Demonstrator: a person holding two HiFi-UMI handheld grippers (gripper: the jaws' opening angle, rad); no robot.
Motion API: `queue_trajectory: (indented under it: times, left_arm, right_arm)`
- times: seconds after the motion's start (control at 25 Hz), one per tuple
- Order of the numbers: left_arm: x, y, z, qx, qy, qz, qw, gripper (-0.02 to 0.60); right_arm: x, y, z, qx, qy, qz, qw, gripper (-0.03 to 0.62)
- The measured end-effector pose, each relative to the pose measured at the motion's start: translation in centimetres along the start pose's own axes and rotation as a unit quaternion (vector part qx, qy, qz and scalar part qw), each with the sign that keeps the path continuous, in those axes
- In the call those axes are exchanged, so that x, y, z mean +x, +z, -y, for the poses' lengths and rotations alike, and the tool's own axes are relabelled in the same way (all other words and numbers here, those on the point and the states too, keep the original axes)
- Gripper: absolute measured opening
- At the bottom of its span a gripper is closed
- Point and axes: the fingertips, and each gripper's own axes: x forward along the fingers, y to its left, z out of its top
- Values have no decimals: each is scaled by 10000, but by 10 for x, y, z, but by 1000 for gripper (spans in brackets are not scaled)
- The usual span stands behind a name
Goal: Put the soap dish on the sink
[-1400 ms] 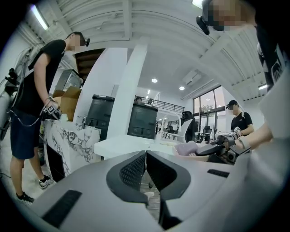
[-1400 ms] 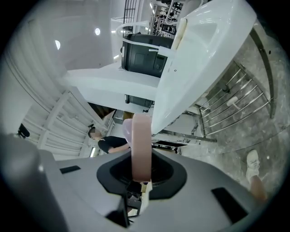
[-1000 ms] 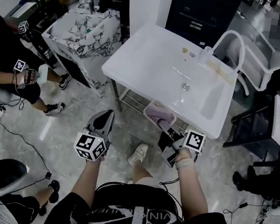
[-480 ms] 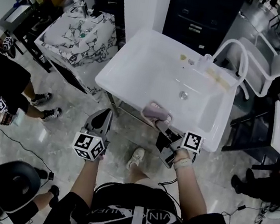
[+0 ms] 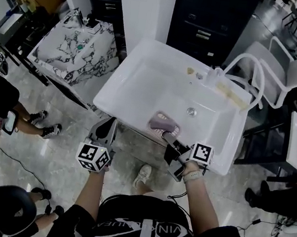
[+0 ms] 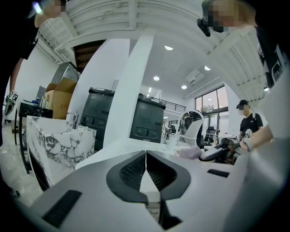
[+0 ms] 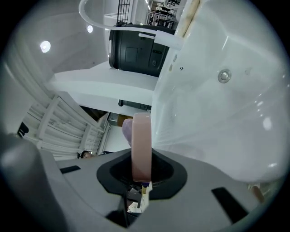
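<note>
**A:** Right claw (image 5: 168, 139) status?

**B:** Clamped on the soap dish (image 5: 164, 125). In the right gripper view the pink rim stands edge-on between the pads, gripped near its lower end.

**A:** Where's the dish relative to the sink (image 5: 138, 80)?

**B:** Over the basin, just inside the front rim and near the drain (image 5: 191, 112). The head view doesn't show whether it touches the sink surface. The white arched faucet (image 5: 256, 64) is at the far right corner, well apart from the dish.

**A:** Left claw (image 5: 108, 126)?

**B:** Jaws together, nothing between them. It sits just short of the sink's front edge, near the left corner, and points roughly level toward the sink.

**A:** Anything in the basin?

**B:** Only small bits on the back ledge by the faucet, too small to tell what they are.

**A:** Surroundings?

**B:** A marble-patterned cabinet (image 5: 72, 53) stands left of the sink, a dark cabinet (image 5: 209, 19) behind it, and a white chair (image 5: 293, 68) to the right. Other people stand at the left edge of the head view.
</note>
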Motion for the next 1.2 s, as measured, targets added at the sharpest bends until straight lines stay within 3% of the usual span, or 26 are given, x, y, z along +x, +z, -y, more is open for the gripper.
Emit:
queue_trajectory:
  times: [1.2]
  left_arm:
    - [125, 14, -19, -25, -546, -77, 9985, 18]
  right_arm:
    - [73, 89, 6, 262, 1, 68, 9996, 64]
